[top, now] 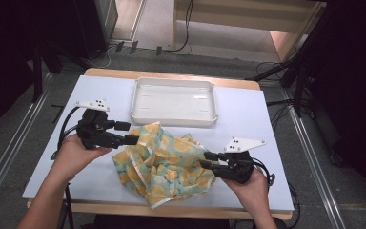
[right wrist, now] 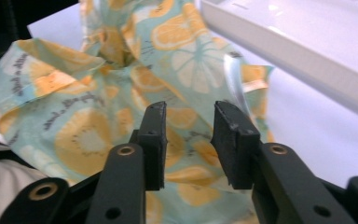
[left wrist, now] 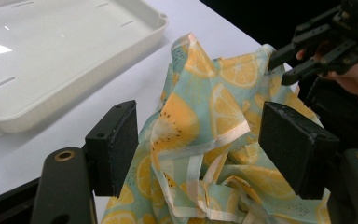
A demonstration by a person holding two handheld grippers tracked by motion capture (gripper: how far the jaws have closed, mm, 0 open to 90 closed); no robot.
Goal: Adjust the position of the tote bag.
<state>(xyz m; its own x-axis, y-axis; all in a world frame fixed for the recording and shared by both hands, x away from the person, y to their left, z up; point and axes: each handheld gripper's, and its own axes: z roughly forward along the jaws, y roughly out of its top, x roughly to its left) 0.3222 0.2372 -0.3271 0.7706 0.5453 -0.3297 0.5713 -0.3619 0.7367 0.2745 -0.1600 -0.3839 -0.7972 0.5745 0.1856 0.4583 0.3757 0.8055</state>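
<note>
1 cloth [top: 164,164], crumpled, centre of frame below tray [top: 174,101], awaiting handling. Left gripper [top: 129,133] at its upper-left edge, jaws wide, nothing pinched. Right gripper [top: 208,160] at right edge, jaws parted, empty.

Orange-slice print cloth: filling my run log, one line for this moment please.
cloth: crumpled on table | left hand-held gripper: open at cloth edge | right hand-held gripper: open | tray: empty

The crumpled mint-green cloth printed with orange slices [top: 164,164] covers part of the pale blue counter [top: 248,124], and its own folds bury most of its hem. The shallow white plastic tray [left wrist: 51,51] runs off the left gripper view's top and left edges.
</note>
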